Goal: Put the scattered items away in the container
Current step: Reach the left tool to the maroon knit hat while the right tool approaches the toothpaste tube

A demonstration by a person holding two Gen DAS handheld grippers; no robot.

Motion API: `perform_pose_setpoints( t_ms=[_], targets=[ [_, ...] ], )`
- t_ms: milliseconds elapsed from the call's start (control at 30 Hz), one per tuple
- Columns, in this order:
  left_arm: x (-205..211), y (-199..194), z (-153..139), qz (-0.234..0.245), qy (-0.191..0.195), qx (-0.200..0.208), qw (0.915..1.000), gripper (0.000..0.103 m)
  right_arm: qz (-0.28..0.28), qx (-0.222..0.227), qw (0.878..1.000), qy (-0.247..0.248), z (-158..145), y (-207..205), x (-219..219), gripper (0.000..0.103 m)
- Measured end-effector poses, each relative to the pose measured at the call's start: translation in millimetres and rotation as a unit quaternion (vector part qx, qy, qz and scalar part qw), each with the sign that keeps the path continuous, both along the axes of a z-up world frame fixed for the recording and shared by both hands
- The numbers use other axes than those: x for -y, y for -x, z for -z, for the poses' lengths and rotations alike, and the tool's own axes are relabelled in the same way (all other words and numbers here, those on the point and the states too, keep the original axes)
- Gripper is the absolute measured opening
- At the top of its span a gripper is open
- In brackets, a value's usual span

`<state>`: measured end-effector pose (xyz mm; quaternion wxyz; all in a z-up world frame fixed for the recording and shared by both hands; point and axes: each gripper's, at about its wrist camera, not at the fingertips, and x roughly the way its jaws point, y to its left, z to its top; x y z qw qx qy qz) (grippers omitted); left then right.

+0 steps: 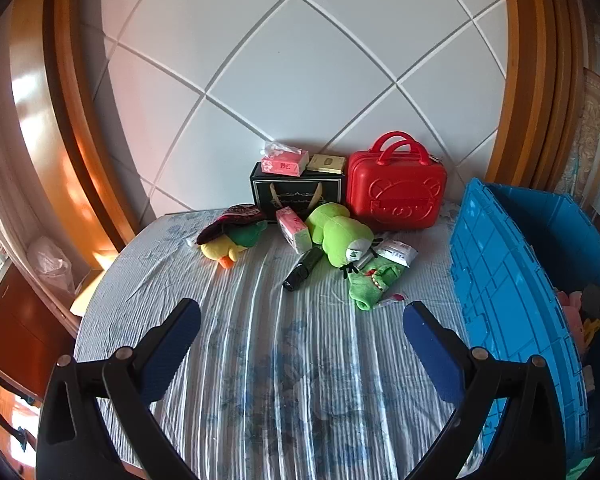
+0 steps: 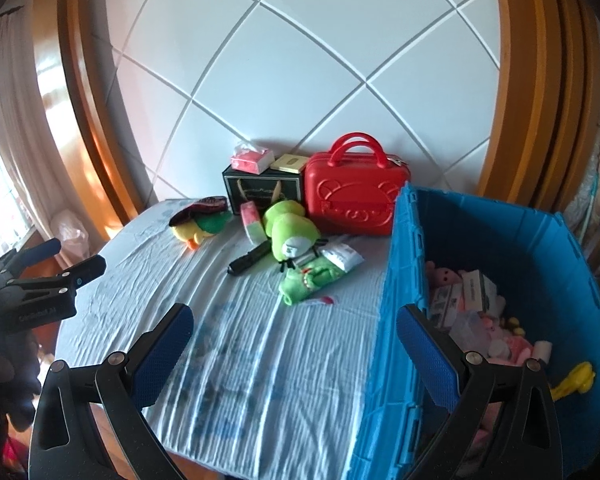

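I see both my left gripper [image 1: 302, 320] and right gripper [image 2: 295, 322] gaping empty; toys [image 1: 338, 232] lie ahead, crate [image 2: 480, 232] right.

Left tongs [image 1: 302, 318]: black arms, blue textured pads, silver rivets.
Right tongs [image 2: 295, 322]: same black-and-blue build.

The left tool [image 1: 302, 322] is standing with its jaws spread wide, nothing between the blue pads [image 1: 178, 334], and it is pointing forward and downward. The right tool [image 2: 294, 326] is holding the same pose: jaws wide apart, pads [image 2: 428, 354] bare, tilting downward too. In the right wrist view the left tool [image 2: 66, 258] is showing at the left edge (seen from the side, jaws parted), with a dark, blurred shape just below it that I cannot identify.
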<state>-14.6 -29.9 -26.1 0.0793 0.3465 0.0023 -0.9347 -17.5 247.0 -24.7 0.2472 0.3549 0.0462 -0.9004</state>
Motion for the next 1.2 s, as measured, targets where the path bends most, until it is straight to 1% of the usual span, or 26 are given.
perform_pose_setpoints(
  t_ms=[133,267,367,500,567,667,733,800,933,1100,1200],
  targets=[
    [23,5,8,-0.010,0.009,-0.003,0.9999,0.103,-0.025,0.003,1.000,0.001,7,6,22,0.103],
    [55,18,22,-0.005,0.017,0.000,0.9998,0.103,-0.027,0.008,1.000,-0.005,16,8,49,0.103],
    [84,33,35,0.006,0.022,0.003,0.9997,0.103,-0.015,0.018,1.000,-0.016,28,9,74,0.103],
    [126,58,53,0.031,0.022,0.007,0.9992,0.103,0.022,0.033,0.999,-0.025,49,14,107,0.103],
    [145,74,63,0.046,0.024,0.004,0.9986,0.103,0.042,0.048,0.997,-0.032,64,18,122,0.103],
    [169,99,78,0.063,0.038,0.003,0.9973,0.103,0.066,0.060,0.995,-0.050,89,23,143,0.103],
    [184,121,88,0.069,0.050,0.007,0.9963,0.103,0.080,0.068,0.993,-0.058,104,26,153,0.103],
    [197,143,98,0.072,0.048,0.010,0.9962,0.103,0.095,0.076,0.990,-0.068,119,32,161,0.103],
    [218,193,124,0.089,0.045,0.023,0.9947,0.103,0.119,0.092,0.986,-0.074,153,53,165,0.103],
    [222,256,171,0.105,0.088,0.031,0.9901,0.103,0.155,0.107,0.979,-0.082,211,95,160,0.103],
    [230,293,197,0.104,0.100,0.040,0.9887,0.103,0.167,0.119,0.974,-0.094,251,124,159,0.103]
  ],
)
